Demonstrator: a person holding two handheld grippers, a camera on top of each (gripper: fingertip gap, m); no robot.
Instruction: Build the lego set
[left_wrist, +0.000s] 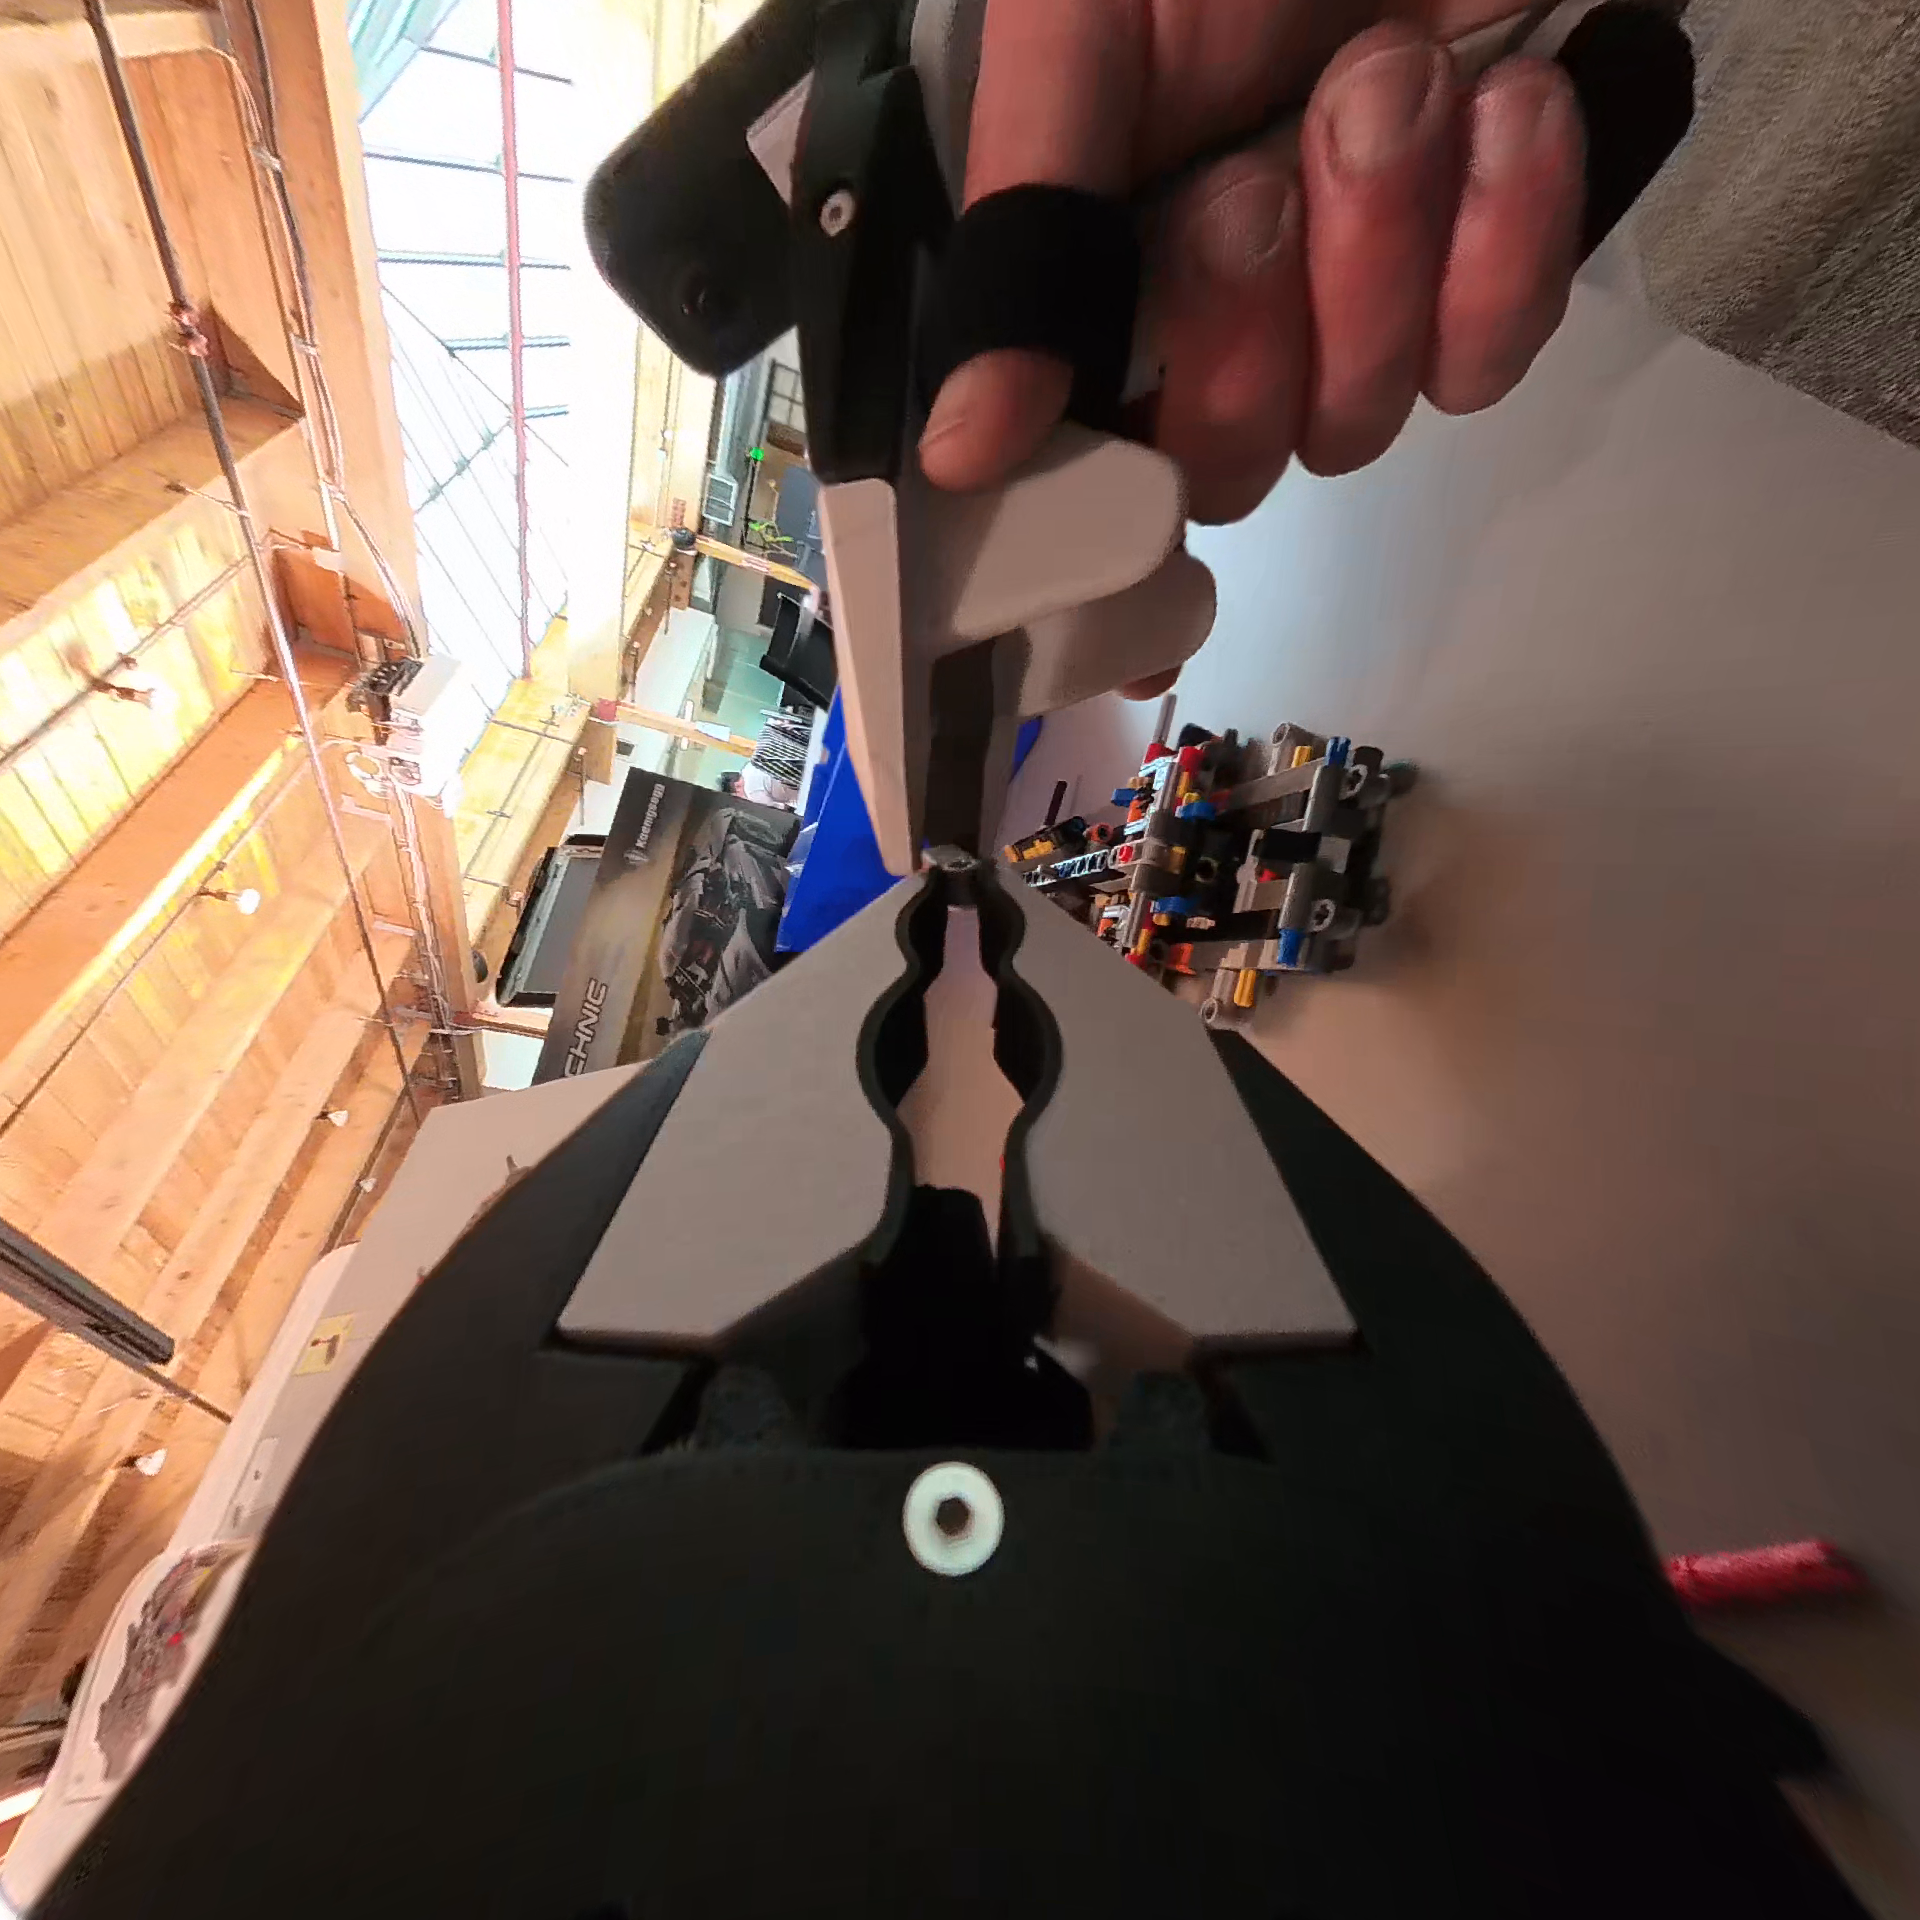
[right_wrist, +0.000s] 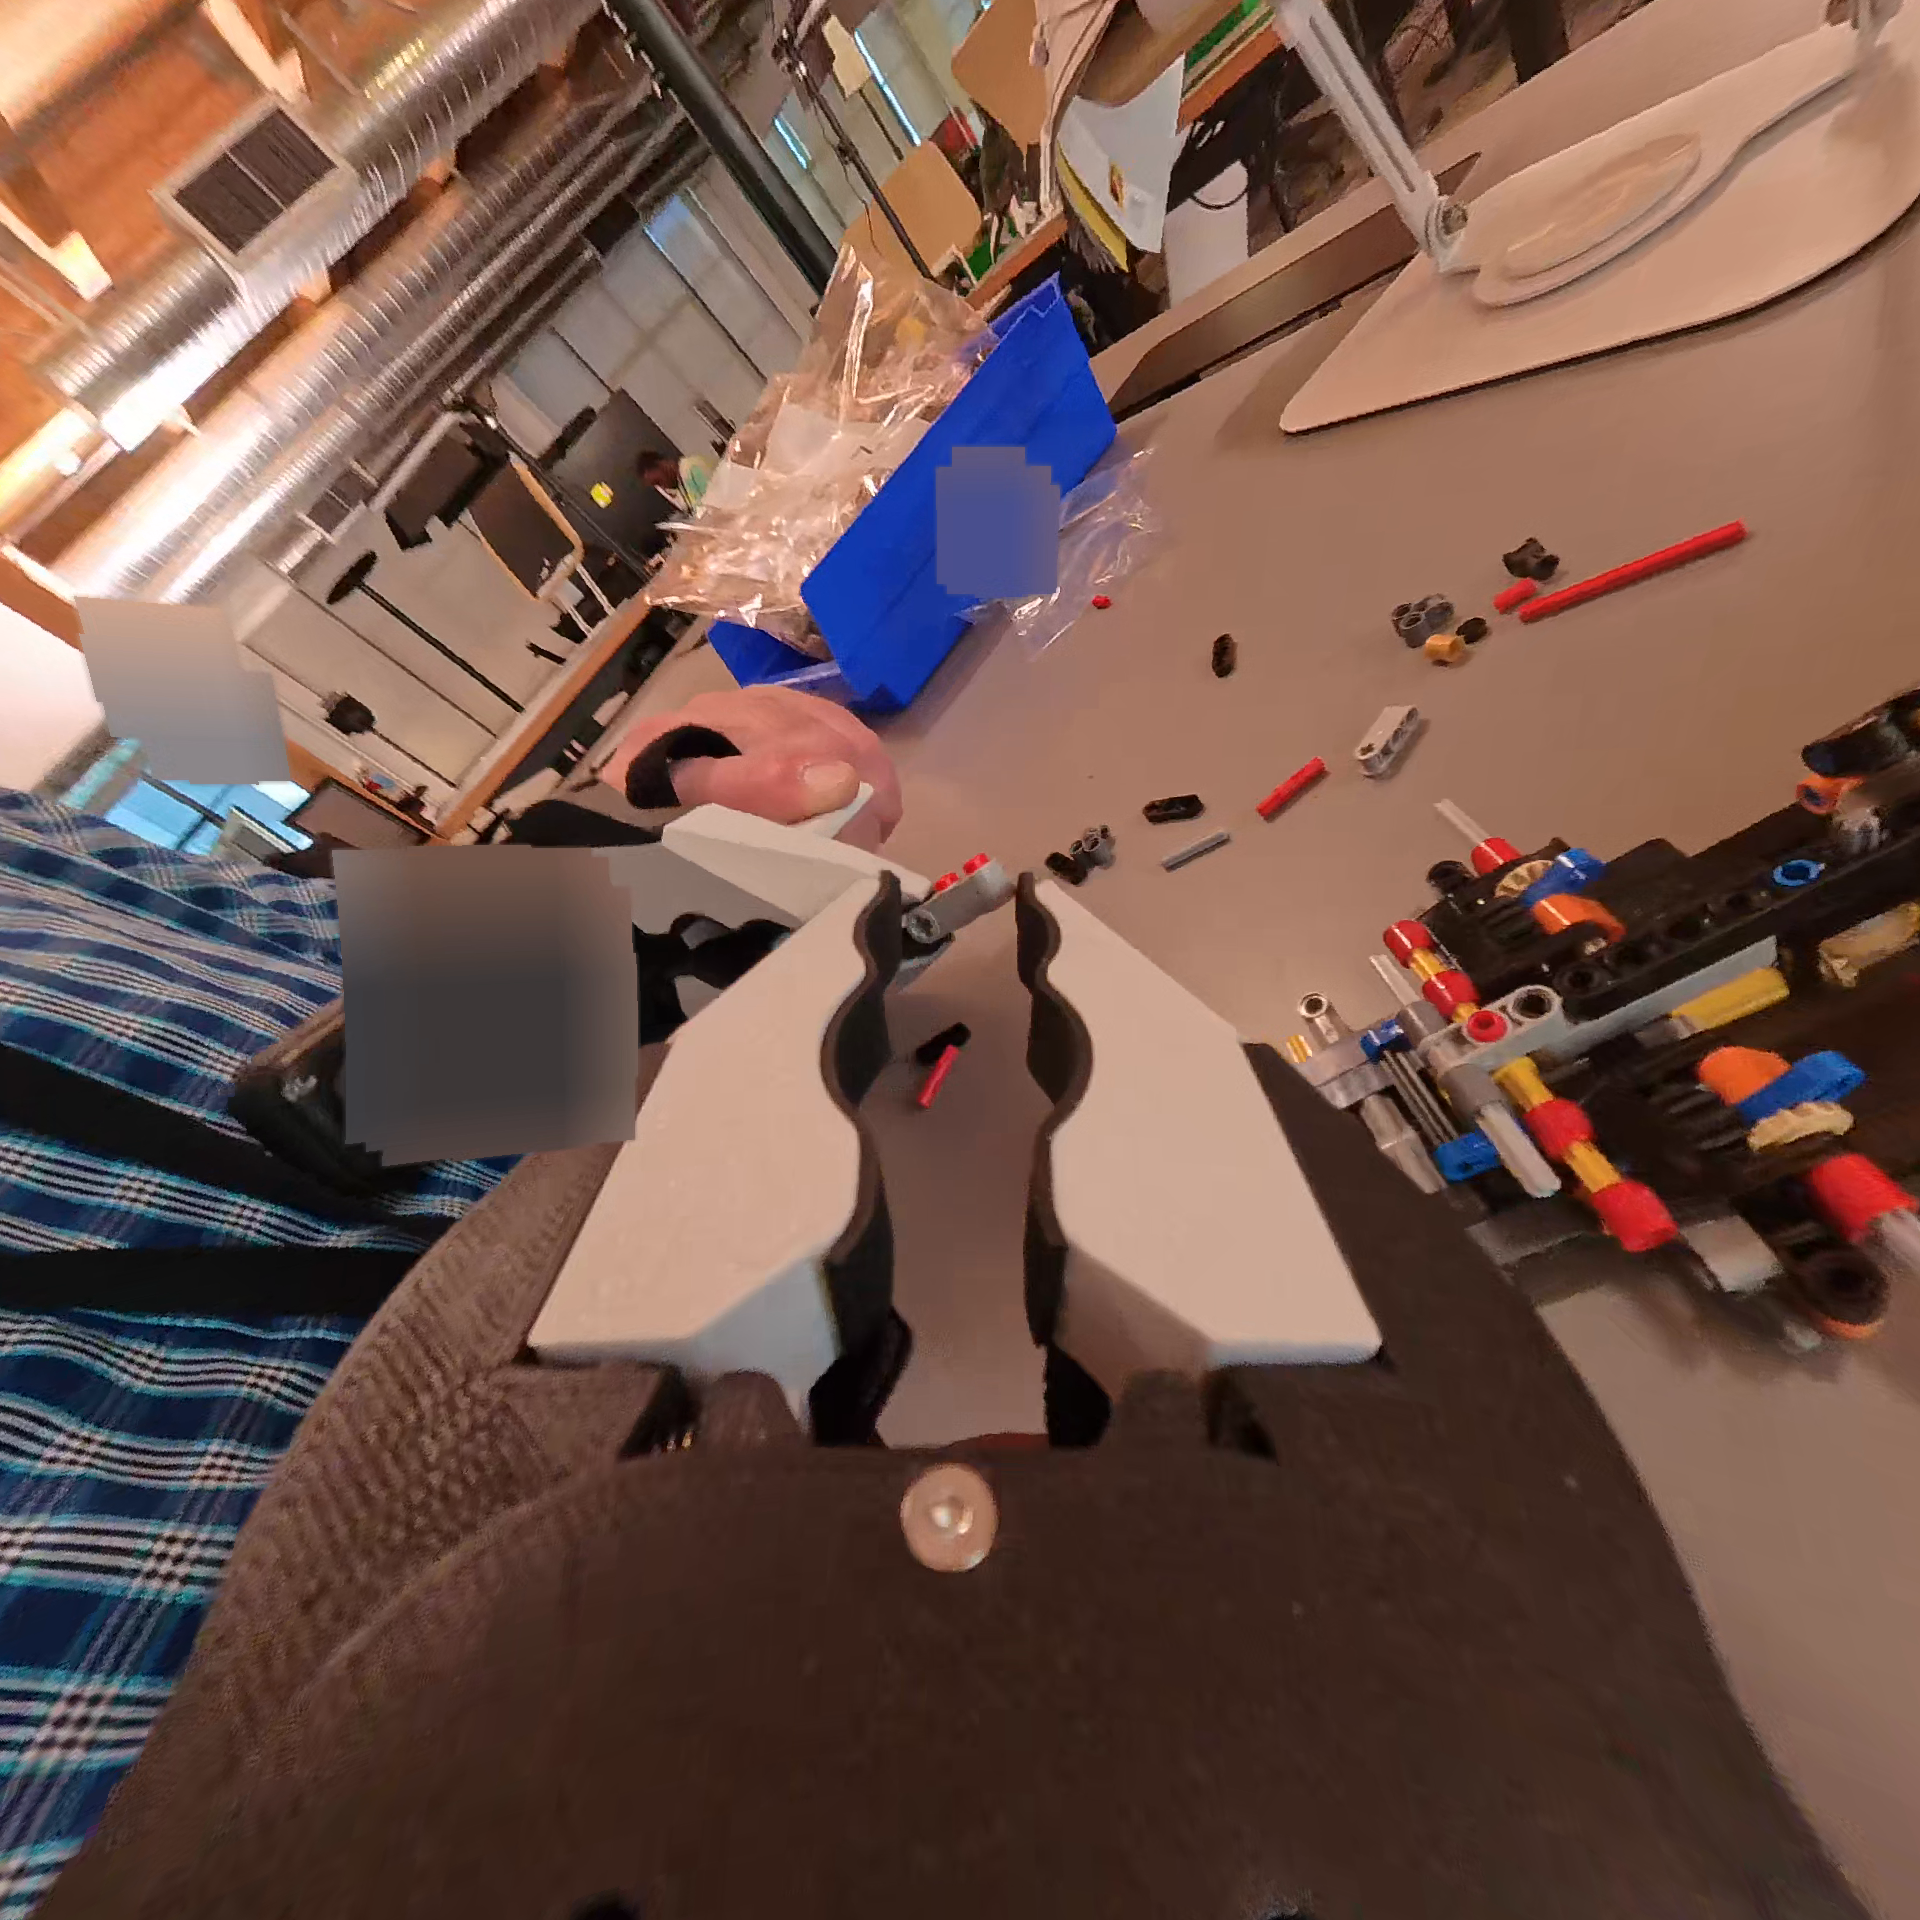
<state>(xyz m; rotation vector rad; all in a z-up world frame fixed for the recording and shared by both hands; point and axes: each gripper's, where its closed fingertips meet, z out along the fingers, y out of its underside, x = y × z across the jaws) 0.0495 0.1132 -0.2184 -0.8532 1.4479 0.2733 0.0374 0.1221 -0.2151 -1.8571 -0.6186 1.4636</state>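
Up close, the left gripper (left_wrist: 958, 883) is clenched on a small grey piece (right_wrist: 954, 900) with red pins, held above the worktop (right_wrist: 1351, 644). Facing it tip to tip, the right gripper (right_wrist: 951, 914) stands released, its fingers either side of that piece. Nearby to the right sits the half-built model (right_wrist: 1621, 1049); loose pieces (right_wrist: 1288, 787) and a blue bin (right_wrist: 935, 561) lie beyond.

- You've got one blue plastic bin (right_wrist: 940, 561) on the table.
- You've got one long red plastic axle (right_wrist: 1631, 574).
- You've got two white-fingered grippers: left gripper (right_wrist: 914, 914), right gripper (right_wrist: 951, 899).
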